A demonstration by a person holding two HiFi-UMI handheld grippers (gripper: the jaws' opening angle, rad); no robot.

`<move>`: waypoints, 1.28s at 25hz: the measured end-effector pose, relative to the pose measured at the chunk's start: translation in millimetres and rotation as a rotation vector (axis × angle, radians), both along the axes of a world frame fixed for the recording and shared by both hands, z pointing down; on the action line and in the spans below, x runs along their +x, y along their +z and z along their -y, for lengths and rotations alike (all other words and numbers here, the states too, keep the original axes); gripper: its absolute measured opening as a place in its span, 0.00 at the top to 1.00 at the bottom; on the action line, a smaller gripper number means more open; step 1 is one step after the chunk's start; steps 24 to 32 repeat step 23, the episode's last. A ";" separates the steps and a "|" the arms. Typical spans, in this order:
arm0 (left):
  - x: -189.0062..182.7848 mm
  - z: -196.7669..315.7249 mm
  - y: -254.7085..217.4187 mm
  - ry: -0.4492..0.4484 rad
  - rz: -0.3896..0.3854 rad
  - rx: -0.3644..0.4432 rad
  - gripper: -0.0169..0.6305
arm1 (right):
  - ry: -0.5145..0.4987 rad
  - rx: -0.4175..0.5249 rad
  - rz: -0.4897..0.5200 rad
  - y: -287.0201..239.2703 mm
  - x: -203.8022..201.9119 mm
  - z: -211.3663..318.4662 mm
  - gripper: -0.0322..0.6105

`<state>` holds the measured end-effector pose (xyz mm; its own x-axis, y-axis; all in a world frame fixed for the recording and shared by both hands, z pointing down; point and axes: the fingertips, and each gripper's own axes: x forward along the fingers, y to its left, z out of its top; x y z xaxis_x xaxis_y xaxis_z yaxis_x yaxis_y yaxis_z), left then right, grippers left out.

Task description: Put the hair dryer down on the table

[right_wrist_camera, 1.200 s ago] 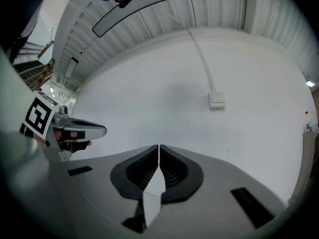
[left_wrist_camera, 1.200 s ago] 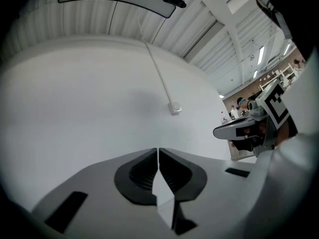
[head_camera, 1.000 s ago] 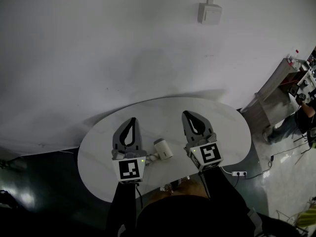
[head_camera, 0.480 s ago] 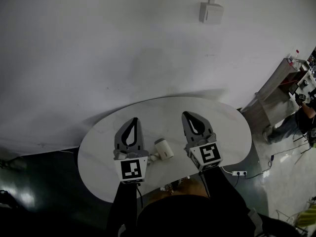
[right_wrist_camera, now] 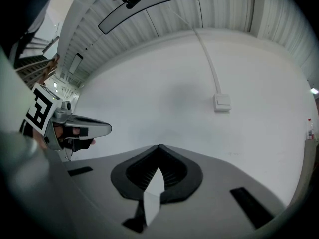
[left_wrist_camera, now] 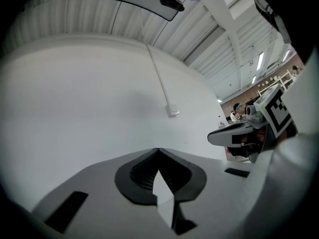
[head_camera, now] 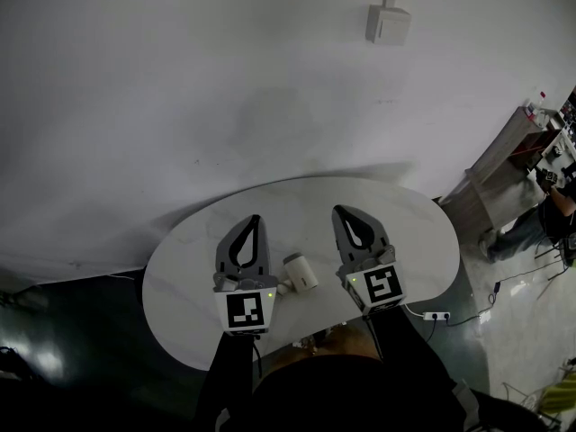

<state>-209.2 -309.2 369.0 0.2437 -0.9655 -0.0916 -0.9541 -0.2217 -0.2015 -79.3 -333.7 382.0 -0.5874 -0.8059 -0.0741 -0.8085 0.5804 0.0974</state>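
A small white hair dryer (head_camera: 297, 273) lies on the white rounded table (head_camera: 414, 232), between my two grippers. My left gripper (head_camera: 253, 219) hovers just left of it, jaws shut with nothing in them. My right gripper (head_camera: 342, 211) is just right of the dryer, also shut and holding nothing. Both gripper views look up at a white wall, with my left gripper (left_wrist_camera: 158, 150) and my right gripper (right_wrist_camera: 159, 147) showing tips pressed together. The dryer is not visible in either gripper view.
A white wall with a wall box (head_camera: 388, 23) and conduit rises behind the table. A power strip (head_camera: 436, 316) lies on the dark floor at the table's right. A shelf (head_camera: 522, 133) and a person (head_camera: 553, 201) are at far right.
My left gripper has shifted slightly right, toward the hair dryer. The right gripper and the dryer have stayed where they were.
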 end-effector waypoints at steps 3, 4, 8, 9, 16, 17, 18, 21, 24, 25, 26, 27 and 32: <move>-3.3 0.2 -0.2 -0.003 -0.005 0.000 0.95 | 0.008 -0.005 -0.016 2.3 0.7 1.9 0.91; -4.1 0.4 -0.3 -0.003 -0.006 -0.002 0.95 | 0.012 -0.001 -0.026 4.8 2.3 2.2 0.91; -2.8 -0.3 -0.2 0.007 -0.004 -0.010 0.95 | 0.010 0.011 -0.022 4.3 1.6 0.9 0.91; -2.5 -0.2 -0.5 0.009 -0.001 -0.012 0.95 | 0.009 0.005 -0.024 5.8 1.2 0.6 0.91; -2.2 0.8 -5.6 0.014 0.036 -0.003 0.95 | 0.025 0.014 -0.015 1.3 1.6 -1.6 0.91; -2.7 0.3 -2.8 0.018 0.040 -0.007 0.95 | 0.025 0.007 -0.012 0.5 1.0 -2.1 0.91; -3.0 -0.1 -0.7 0.020 0.049 -0.010 0.95 | 0.023 0.002 -0.008 -0.5 0.1 -2.4 0.91; -0.4 -0.6 -1.3 0.024 0.051 -0.012 0.95 | 0.021 0.005 -0.006 -1.7 0.0 -2.2 0.91; 2.6 -1.5 -2.0 0.028 0.027 -0.012 0.95 | 0.024 0.024 -0.012 -1.1 1.7 -2.3 0.91; 2.6 -1.5 -2.0 0.028 0.027 -0.012 0.95 | 0.024 0.024 -0.012 -1.1 1.7 -2.3 0.91; 2.6 -1.5 -2.0 0.028 0.027 -0.012 0.95 | 0.024 0.024 -0.012 -1.1 1.7 -2.3 0.91; 2.6 -1.5 -2.0 0.028 0.027 -0.012 0.95 | 0.024 0.024 -0.012 -1.1 1.7 -2.3 0.91; 2.6 -1.5 -2.0 0.028 0.027 -0.012 0.95 | 0.024 0.024 -0.012 -1.1 1.7 -2.3 0.91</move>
